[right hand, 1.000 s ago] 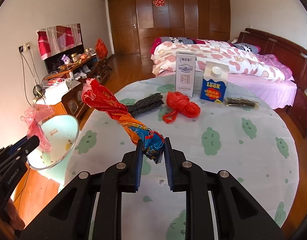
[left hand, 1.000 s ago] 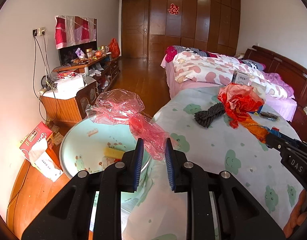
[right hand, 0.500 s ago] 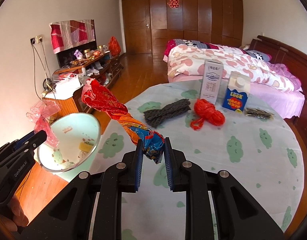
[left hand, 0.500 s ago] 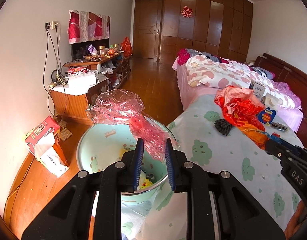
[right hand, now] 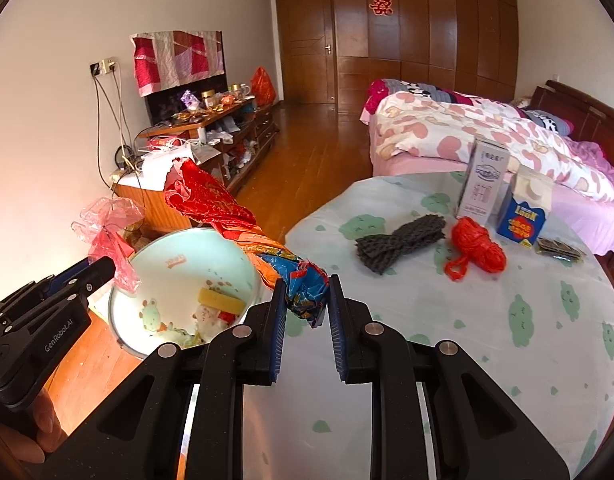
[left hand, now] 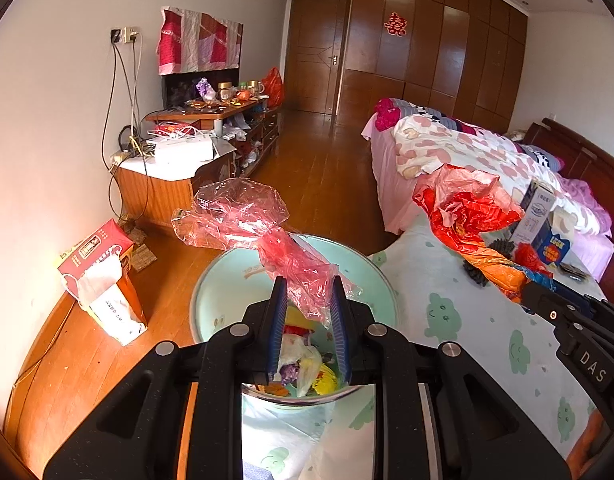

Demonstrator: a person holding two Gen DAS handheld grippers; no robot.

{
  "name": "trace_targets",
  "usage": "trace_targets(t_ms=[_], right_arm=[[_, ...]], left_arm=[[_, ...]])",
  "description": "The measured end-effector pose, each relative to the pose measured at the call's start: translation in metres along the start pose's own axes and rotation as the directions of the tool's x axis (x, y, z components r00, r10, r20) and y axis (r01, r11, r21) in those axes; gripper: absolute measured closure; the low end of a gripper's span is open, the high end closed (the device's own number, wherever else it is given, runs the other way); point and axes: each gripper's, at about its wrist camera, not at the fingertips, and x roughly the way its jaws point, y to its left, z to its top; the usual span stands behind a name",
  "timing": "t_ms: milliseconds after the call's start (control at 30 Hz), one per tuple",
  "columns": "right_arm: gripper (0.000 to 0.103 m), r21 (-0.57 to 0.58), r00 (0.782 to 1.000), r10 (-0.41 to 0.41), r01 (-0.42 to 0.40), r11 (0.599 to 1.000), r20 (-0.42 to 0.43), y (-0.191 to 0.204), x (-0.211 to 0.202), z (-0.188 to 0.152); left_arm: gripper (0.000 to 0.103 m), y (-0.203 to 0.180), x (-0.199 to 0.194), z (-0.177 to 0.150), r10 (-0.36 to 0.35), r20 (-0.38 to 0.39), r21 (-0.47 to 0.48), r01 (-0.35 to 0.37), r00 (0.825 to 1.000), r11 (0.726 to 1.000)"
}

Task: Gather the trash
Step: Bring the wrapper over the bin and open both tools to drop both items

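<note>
writing: my right gripper's [right hand: 305, 304] body reads "das" in the left view; my left gripper's [left hand: 307, 300] body reads "genrobot.ai" in the right view; the blue carton [right hand: 525, 216] shows yellow letters, roughly "look" – i can't be sure; the grey-white box [right hand: 483, 184] carries small print too fine to read; a red double-happiness cutout [right hand: 381, 3] sits on the wardrobe.
left gripper: clamped on a pink clear plastic bag [left hand: 243, 216], held right above the basin [left hand: 211, 292].
right gripper: clamped on the blue end of a twisted red-and-orange wrapper [right hand: 227, 216], whose red end reaches over the basin's rim.
basin: pale green, cartoon print inside, already holding a yellow block, white bags and other scraps; it sits just off the edge of the desk [right hand: 487, 340].
on the desk: a dark mesh bundle [right hand: 399, 240], a red net bag [right hand: 477, 250], a flat dark packet [right hand: 559, 248], the box and carton upright together.
floor: a red tissue box [left hand: 103, 276] near the wall.
change: a second ago the basin was only partly under my left gripper – now i look straight down into it, and both bits of trash have come closer to it, grips unchanged.
</note>
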Motion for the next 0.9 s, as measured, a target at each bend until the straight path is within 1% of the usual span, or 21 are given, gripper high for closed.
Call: trace_targets(t_ms=[133, 267, 433, 500, 600, 767, 900], right_arm=[[0.082, -0.001, 1.0, 0.023, -0.023, 1.0, -0.007, 0.012, 0.008, 0.007], [0.082, -0.007, 0.999, 0.043, -0.043, 0.999, -0.017, 0.022, 0.017, 0.01], [0.082, 0.001, 0.996, 0.066, -0.067, 0.998, -0.055, 0.034, 0.037, 0.012], [0.082, 0.012, 0.994, 0.069, -0.068, 0.998, -0.08, 0.038, 0.046, 0.011], [0.082, 0.035, 0.99, 0.076, -0.072, 0.997, -0.116, 0.04, 0.056, 0.009], [0.082, 0.07, 0.983, 0.082, -0.072, 0.995, -0.162, 0.042, 0.069, 0.006], [0.082, 0.085, 0.98, 0.084, -0.069, 0.994, -0.182, 0.041, 0.077, 0.002]], left_arm=[[0.081, 0.011, 0.008, 0.001, 0.007, -0.02, -0.016, -0.008, 1.0, 1.0], [0.081, 0.017, 0.019, -0.002, 0.03, -0.043, -0.02, -0.03, 0.999, 0.999], [0.081, 0.014, 0.031, -0.008, 0.07, -0.066, 0.015, -0.069, 0.995, 0.998], [0.081, 0.013, 0.035, -0.01, 0.075, -0.077, 0.023, -0.074, 0.994, 0.997], [0.081, 0.011, 0.041, -0.012, 0.102, -0.086, 0.048, -0.098, 0.991, 0.994], [0.081, 0.01, 0.048, -0.014, 0.127, -0.097, 0.075, -0.12, 0.987, 0.99], [0.081, 0.006, 0.051, -0.016, 0.13, -0.101, 0.091, -0.121, 0.986, 0.988]])
